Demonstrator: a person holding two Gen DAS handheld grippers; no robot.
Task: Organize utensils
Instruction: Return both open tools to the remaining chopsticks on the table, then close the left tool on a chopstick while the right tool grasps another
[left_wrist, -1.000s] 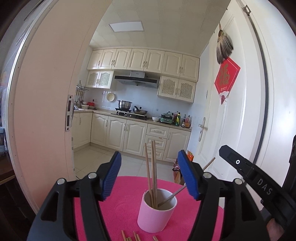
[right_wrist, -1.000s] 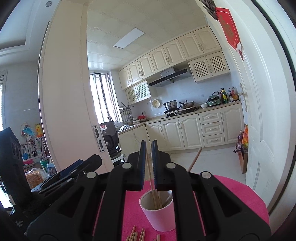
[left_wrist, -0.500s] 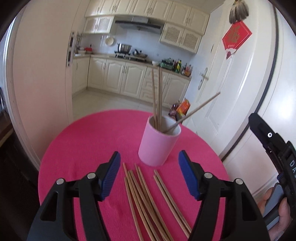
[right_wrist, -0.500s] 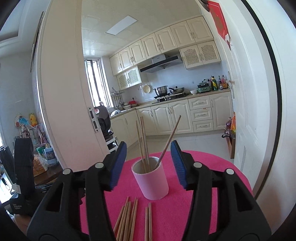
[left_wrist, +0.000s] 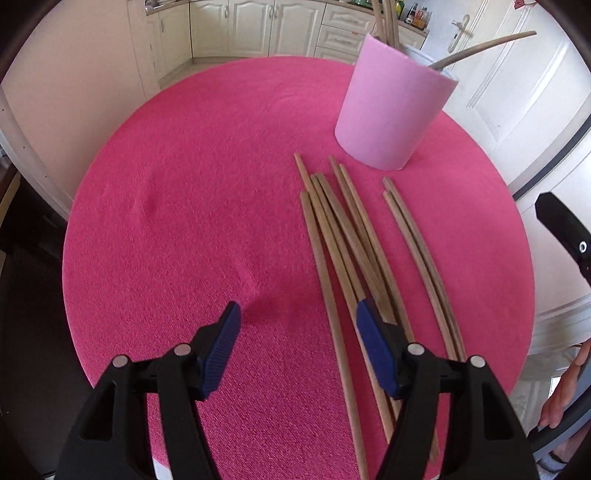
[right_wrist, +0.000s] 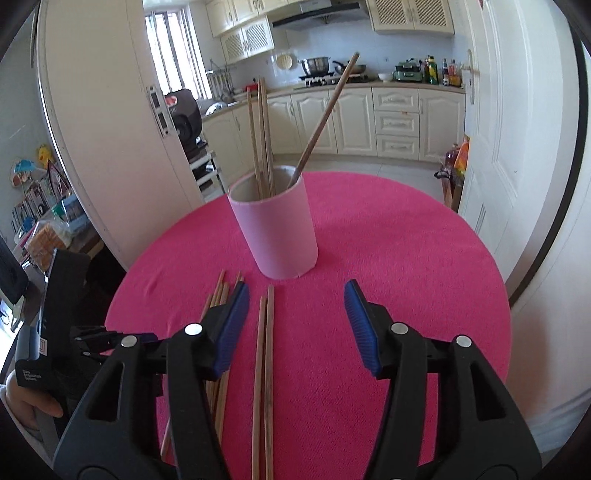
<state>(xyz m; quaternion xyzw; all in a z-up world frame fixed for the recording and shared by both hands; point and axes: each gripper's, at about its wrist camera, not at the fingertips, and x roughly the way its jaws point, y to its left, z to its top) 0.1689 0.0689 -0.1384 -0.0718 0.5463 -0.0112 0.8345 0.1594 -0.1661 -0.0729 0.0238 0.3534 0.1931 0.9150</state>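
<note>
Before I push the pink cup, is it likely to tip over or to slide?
The cup probably tips more easily than it slides. It is tall and narrow, and one chopstick leans far over its rim, so its weight sits high and to one side. The pink cloth under it looks rough, so the base may catch rather than glide. A low push seems safer.

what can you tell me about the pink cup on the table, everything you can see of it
The pink cup is a plain, handleless cylinder with a matte pink outside and a pale inside. It stands upright on the pink table cover, just beyond the loose chopsticks lying there, not touching them. Several wooden chopsticks stand in it; one leans away from the others. Neither gripper touches it.
</note>
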